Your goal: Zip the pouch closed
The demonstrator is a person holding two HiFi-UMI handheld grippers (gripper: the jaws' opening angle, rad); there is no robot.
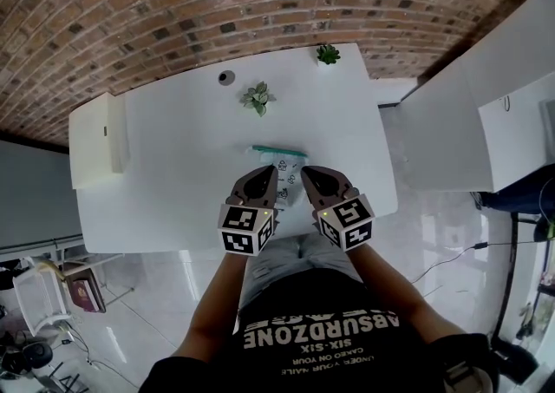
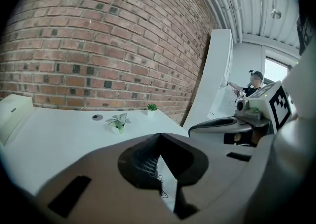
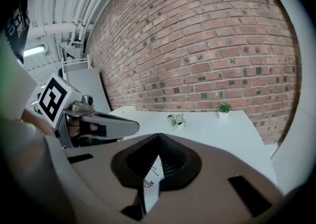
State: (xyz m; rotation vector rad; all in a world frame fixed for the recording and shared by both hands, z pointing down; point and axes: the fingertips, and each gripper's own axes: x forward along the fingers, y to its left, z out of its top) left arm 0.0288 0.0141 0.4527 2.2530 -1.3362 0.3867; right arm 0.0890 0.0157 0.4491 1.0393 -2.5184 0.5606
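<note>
The pouch (image 1: 284,157) lies flat on the white table (image 1: 173,166). It is pale with small prints, and a teal zipper strip (image 1: 279,150) runs along its far edge. My left gripper (image 1: 270,169) and right gripper (image 1: 305,169) hang side by side over its near part, both shut. In the left gripper view the jaws (image 2: 159,134) meet at the tips, and the pouch (image 2: 163,173) shows through the gap below them. The right gripper view shows the same: tips (image 3: 158,134) together, pouch (image 3: 152,173) beneath. I see nothing pinched between either pair of tips.
A small leafy plant (image 1: 257,98) stands behind the pouch, and a green potted plant (image 1: 328,54) sits at the far edge. A round grey disc (image 1: 226,77) lies far left. A white box (image 1: 97,140) adjoins the table's left side, a white cabinet (image 1: 468,122) its right.
</note>
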